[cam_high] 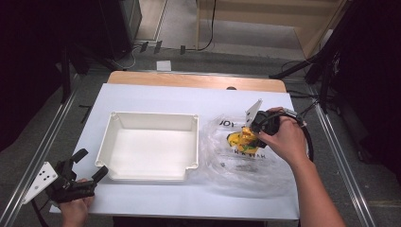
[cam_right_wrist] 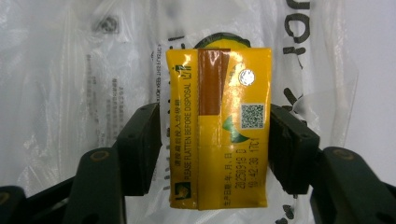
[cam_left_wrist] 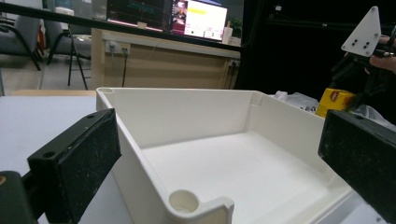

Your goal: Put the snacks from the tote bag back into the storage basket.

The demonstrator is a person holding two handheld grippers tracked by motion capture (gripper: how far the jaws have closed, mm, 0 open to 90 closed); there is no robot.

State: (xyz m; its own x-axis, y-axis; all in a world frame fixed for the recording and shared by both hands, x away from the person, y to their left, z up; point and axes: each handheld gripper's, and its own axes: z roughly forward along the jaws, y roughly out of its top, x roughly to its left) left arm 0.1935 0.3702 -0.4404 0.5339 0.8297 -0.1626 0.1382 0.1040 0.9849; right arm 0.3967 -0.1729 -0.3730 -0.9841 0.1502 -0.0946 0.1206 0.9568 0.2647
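We work at a white table (cam_high: pixel 142 99). The biggest thing on it is the white tray (cam_high: pixel 150 124), sitting left of centre and open at the top. At three o'clock from the tray lies a crumpled clear plastic bag (cam_high: pixel 236 165). On that bag, toward its twelve o'clock edge, sits the yellow drink carton (cam_right_wrist: pixel 219 130). Our right gripper (cam_high: pixel 248 137) comes at it from three o'clock; its pads press the carton's two long sides, so the claw is gripping the carton. Our left gripper (cam_high: pixel 87 165) rests at the tray's seven o'clock corner, jaws spread wide around nothing.
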